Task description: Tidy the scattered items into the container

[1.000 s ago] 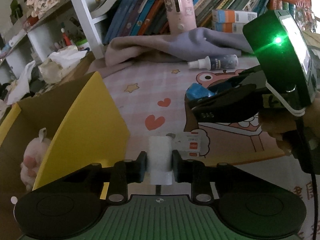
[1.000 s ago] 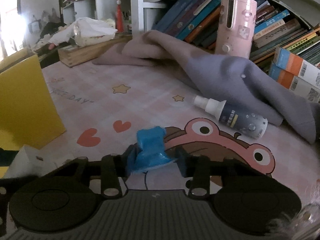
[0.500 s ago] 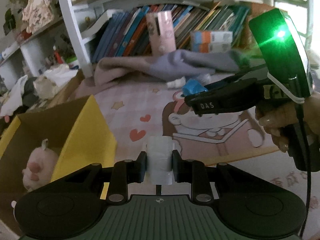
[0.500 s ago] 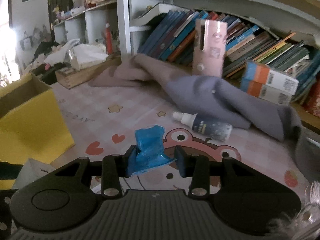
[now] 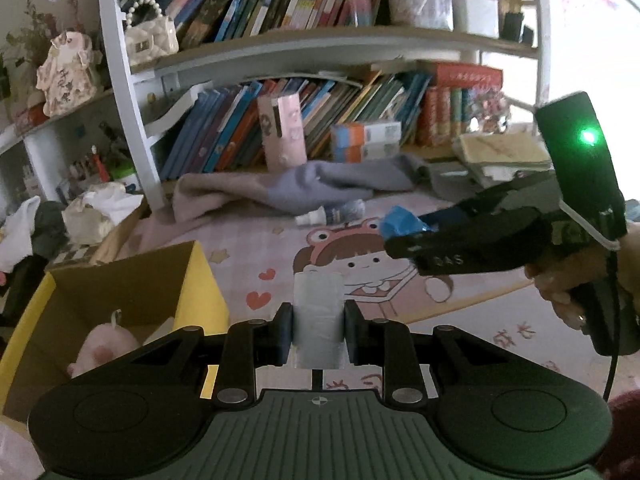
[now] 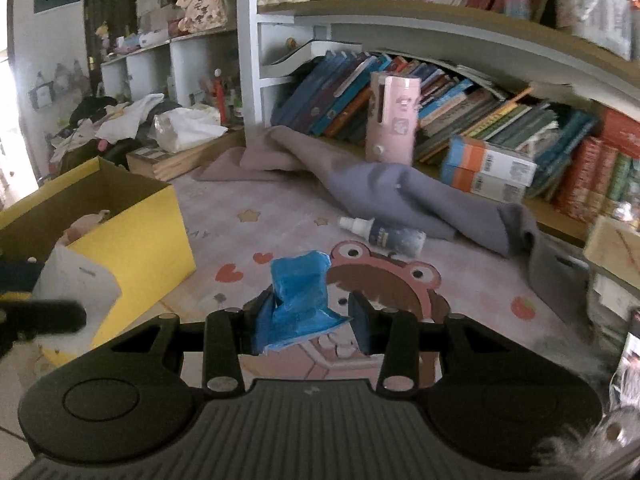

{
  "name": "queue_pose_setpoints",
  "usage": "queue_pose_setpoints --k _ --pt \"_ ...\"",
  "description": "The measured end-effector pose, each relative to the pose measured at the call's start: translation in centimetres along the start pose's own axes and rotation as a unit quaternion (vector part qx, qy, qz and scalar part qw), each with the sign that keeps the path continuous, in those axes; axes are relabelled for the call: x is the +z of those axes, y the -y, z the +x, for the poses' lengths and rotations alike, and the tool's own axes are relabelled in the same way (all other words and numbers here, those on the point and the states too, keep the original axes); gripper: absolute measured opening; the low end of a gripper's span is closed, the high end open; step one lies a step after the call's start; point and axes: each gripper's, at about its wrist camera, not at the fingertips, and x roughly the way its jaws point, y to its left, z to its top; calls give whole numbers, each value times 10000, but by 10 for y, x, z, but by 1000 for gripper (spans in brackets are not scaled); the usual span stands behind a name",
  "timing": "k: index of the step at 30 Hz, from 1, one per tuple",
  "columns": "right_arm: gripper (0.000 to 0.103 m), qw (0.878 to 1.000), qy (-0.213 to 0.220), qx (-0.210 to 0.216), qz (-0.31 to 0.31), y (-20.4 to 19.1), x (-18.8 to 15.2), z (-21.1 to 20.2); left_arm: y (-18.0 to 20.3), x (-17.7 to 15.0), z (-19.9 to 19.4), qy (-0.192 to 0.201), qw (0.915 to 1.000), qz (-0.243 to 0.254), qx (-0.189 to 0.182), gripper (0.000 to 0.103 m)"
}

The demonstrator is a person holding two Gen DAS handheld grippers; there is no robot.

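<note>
My left gripper (image 5: pixel 318 322) is shut on a white box (image 5: pixel 318 312) and holds it in the air, just right of the open yellow cardboard box (image 5: pixel 202 280). A pink plush toy (image 5: pixel 106 350) lies inside that box. My right gripper (image 6: pixel 310 314) is shut on a crumpled blue packet (image 6: pixel 298 300), also lifted above the mat; it shows in the left wrist view (image 5: pixel 404 224) at the right. In the right wrist view the yellow box (image 6: pixel 152 232) is to the left, with the white box (image 6: pixel 76 284) in front of it.
A small spray bottle (image 6: pixel 382 232) lies on the pink cartoon mat (image 6: pixel 460 292) near a grey-purple blanket (image 6: pixel 400 192). A pink canister (image 6: pixel 392 120) and rows of books stand on the low shelf behind. Clutter and a wooden tray (image 6: pixel 176 160) lie at the far left.
Both grippers have risen well above the mat with their items still held. More of the shelves and the inside of the yellow box have come into view.
</note>
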Motion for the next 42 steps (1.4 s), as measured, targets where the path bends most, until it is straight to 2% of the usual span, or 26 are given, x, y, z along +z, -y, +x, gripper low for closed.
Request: queue_pose_setpoints --k 6,15,22,31,42 --pt "38 9987 28 -318 404 -13 -10 -41 -10 -10 -25 146 9991 -63 -395 25" --pt "38 9921 83 -850 921 -50 -31 -91 -24 -27 -51 391 9951 361 -830 25" --pt "38 9864 136 -1180 1140 -98 -47 -110 -43 -57 -77 392 9916 564 -1095 25" --pt "38 9859 -47 -1263 1093 -175 -70 -126 -83 -103 -116 288 9915 460 -1180 25" --pt "38 9865 -352 -1048 1211 -244 -88 -129 -118 -140 -146 -76 9914 370 -1251 25"
